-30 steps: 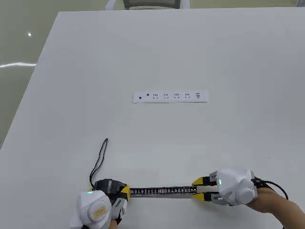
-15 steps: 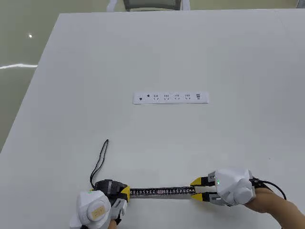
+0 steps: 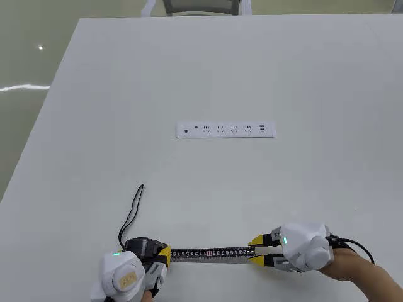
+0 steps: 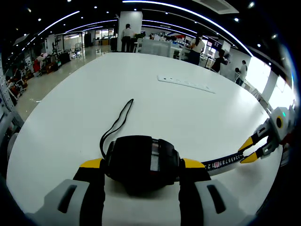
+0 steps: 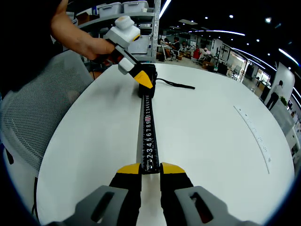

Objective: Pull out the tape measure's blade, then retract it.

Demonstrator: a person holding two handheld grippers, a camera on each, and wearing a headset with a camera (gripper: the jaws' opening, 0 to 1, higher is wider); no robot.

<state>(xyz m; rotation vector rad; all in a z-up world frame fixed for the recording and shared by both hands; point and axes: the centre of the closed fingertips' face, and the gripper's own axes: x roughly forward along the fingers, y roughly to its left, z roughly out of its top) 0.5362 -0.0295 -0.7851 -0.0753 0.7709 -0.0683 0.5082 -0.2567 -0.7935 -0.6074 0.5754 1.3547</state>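
Down at the near edge of the table (image 3: 220,75), the right gripper (image 5: 150,168), clamped at about 5 o'clock on the tip of the blade (image 5: 148,136), has crept slightly toward 9 o'clock. Over at 7 o'clock the left gripper (image 4: 142,165) squeezes the black case (image 3: 143,245). Less blade shows now, so I'd judge the retract has begun. Only numerals read: 2 to 9, then a red mark. No brand is legible.

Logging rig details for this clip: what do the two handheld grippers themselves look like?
Both the left gripper and the right gripper have rounded white housings with a small green light, and grey jaws ending in yellow tips. The left housing carries a round tan sticker. A black cable trails from the right one.
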